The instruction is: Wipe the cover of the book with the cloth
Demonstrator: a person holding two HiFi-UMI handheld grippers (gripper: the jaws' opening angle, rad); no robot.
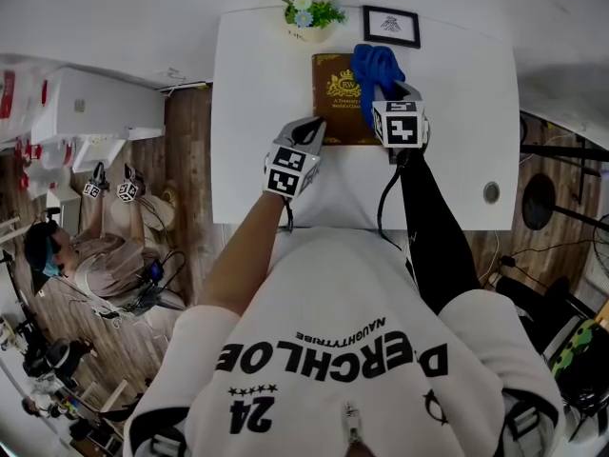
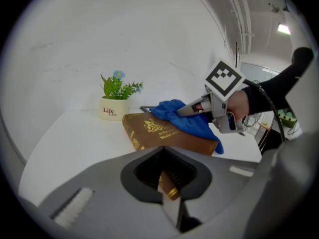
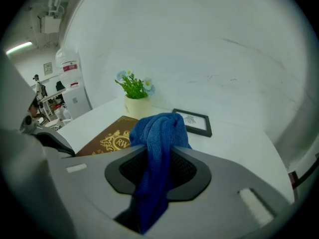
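- Closest in the head view is the person's white shirt (image 1: 352,350), printed "24" and "D'ERCHLOE".
- Past that there's a white table (image 1: 257,112). The brown book (image 1: 335,112) lies flat near its far edge, with the blue cloth (image 1: 374,65) bunched on the book's far right corner.
- Left gripper (image 1: 314,133): only its own view really shows this, but the jaws are pinched on the book's near corner, gold trim poking out between them.
- Right gripper (image 1: 388,91): clamped on the cloth, which runs down through the jaws in its own view.
- Little cream pot (image 2: 111,111) behind the book holds a green plant (image 2: 118,88) with small blue and white flowers.
- Pot reads "Life" twice in the left gripper view, and the head view can't show that.
- Book cover has a gold crest with "RW". A black picture frame (image 3: 192,121) sits just right of the pot.
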